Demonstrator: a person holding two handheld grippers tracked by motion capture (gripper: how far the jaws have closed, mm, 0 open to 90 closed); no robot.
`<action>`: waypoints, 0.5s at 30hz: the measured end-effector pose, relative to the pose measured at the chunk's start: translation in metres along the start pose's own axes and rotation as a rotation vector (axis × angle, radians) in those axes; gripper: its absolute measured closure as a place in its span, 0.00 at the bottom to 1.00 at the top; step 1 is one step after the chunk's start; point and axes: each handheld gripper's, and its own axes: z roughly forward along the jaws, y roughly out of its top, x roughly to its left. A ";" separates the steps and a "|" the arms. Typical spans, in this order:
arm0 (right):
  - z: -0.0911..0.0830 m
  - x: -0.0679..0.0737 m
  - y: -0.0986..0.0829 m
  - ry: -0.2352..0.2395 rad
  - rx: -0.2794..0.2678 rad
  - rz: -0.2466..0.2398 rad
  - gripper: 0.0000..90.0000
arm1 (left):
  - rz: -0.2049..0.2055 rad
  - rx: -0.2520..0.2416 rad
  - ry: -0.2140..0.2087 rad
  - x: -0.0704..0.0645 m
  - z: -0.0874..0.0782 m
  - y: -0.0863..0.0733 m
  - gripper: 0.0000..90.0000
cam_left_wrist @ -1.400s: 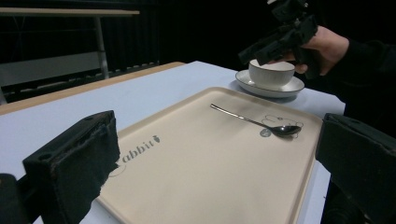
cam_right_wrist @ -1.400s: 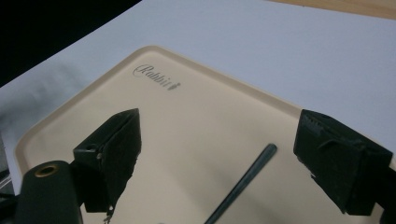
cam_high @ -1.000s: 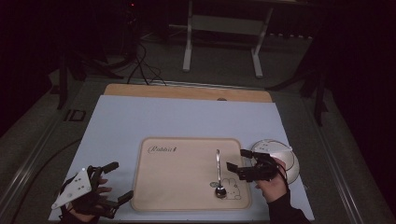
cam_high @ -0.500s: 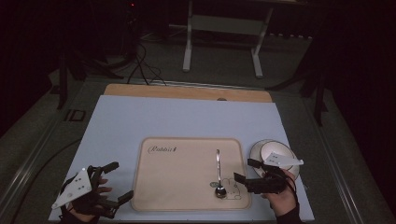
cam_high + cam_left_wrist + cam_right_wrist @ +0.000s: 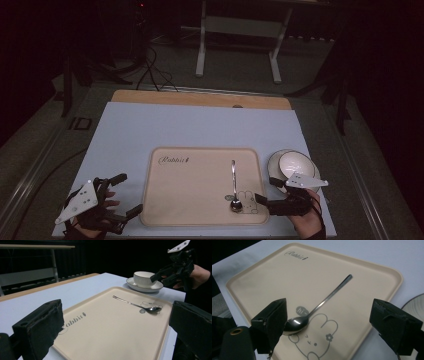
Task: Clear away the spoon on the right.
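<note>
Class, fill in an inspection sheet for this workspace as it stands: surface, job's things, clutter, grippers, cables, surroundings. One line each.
Surface: pale blue table top with a wooden strip along its far edge.
Job's things: beige tray printed with a rabbit; a metal spoon lies on it, bowl toward the person; a white cup on a saucer stands beside the tray's right edge.
Clutter: nothing seen.
Grippers: left gripper open, at the tray's near left corner; right gripper open, beside the spoon's bowl, holding nothing.
Cables: black cables on the floor beyond the table.
Surroundings: dark room; a light metal table frame behind.
</note>
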 end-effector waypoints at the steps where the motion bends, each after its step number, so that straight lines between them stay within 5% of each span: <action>1: 0.000 -0.001 -0.001 -0.002 0.000 -0.001 0.16 | 0.000 0.001 0.000 0.000 0.000 0.000 0.00; 15: -0.002 -0.009 -0.016 0.011 0.031 -0.009 0.16 | -0.004 -0.001 -0.004 0.000 0.000 0.000 0.00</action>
